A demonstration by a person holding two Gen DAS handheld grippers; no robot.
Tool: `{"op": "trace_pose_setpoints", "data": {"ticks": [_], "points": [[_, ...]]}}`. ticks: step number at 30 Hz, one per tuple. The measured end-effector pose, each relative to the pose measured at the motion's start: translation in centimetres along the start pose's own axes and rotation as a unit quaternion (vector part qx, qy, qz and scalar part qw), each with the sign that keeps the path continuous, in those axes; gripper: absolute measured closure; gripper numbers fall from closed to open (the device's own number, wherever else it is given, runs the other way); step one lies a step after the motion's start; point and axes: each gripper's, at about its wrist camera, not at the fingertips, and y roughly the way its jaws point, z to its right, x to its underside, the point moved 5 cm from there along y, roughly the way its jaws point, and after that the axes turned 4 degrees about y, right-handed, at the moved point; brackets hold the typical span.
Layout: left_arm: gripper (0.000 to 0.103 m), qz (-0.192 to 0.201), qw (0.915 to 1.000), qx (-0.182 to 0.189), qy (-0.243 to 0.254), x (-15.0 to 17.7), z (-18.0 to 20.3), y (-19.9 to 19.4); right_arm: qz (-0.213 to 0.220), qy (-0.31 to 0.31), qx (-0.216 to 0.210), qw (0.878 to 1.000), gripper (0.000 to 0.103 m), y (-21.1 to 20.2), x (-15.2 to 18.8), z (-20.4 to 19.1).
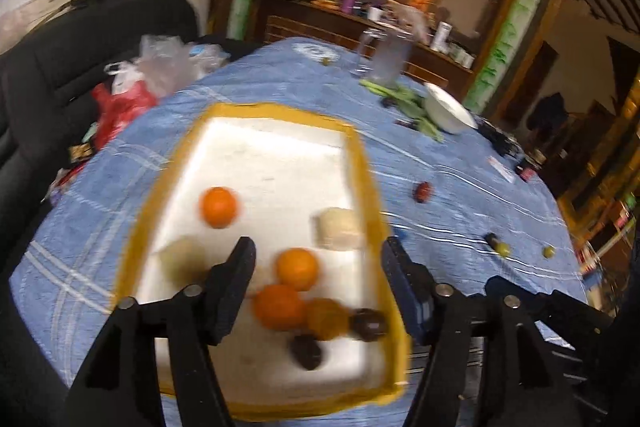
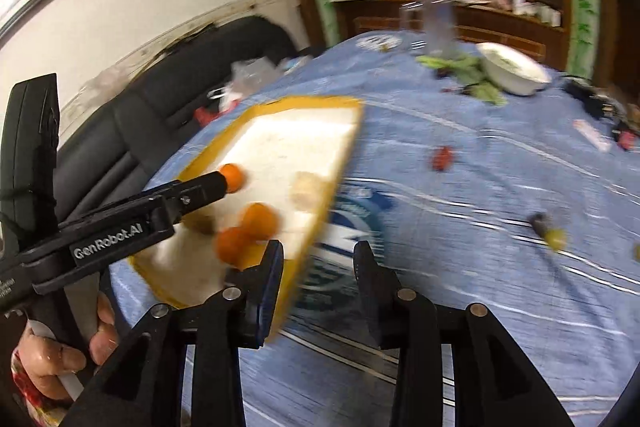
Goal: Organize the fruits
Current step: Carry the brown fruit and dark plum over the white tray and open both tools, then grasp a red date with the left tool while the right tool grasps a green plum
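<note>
Yellow-rimmed white foam tray, lying on the blue-clothed table; contents and hazards listed.

Contents: three oranges, one apart toward the far left, two touching each other near the front; a darker orange-brown fruit against those two; two dark round fruits at the front right; a pale block by the right wall; a pale blurred item at the left wall, kind not clear.

Loose stock on the cloth, outside the tray: a red fruit just right of it; two small green fruits further right, one beside a dark object; more small items near the white bowl and greens, too blurred to name.

Left gripper: jaws spread over the front cluster, nothing between the pads.

Right gripper: jaws partly apart and empty, its left finger close to the tray's right wall; contact cannot be told.

Risks, as judged:
- Front fruits sit touching; a jaw coming down among them would likely knock one into the next and scatter the group.
- Light foam tray may slide or tip if the right finger catches its rim.
- Round fruit on wrinkled cloth near the table edge may roll off if nudged.
- Both views are smeared; a fast reach could miss the small green fruits.
</note>
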Motion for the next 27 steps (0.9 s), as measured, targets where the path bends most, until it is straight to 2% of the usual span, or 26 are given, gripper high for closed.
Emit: {"op": "trace_pose_setpoints", "data": {"ticks": [6,10,19,24,27], "points": [[0.036,-0.016,0.9985,0.026,0.044,1.1,5.2,0.5,0.018,0.052,0.042,0.998,0.056,-3.7,1.3,6.2],[0.035,-0.01,0.9967,0.024,0.077,1.4,7.7,-0.5,0.022,0.088,0.047,0.995,0.056,-5.0,2.2,9.3],[0.032,-0.004,0.9945,0.019,0.103,1.1,10.7,-2.3,0.03,0.131,0.056,0.989,0.052,-6.9,3.9,15.0],[0.031,-0.017,0.9917,0.016,0.126,1.1,12.5,-0.6,0.041,0.155,0.098,0.982,0.052,-8.6,4.3,20.4],[0.031,-0.034,0.9912,0.024,0.126,1.2,13.3,0.9,0.039,0.187,0.123,0.974,0.052,-9.2,4.5,24.4]]}}
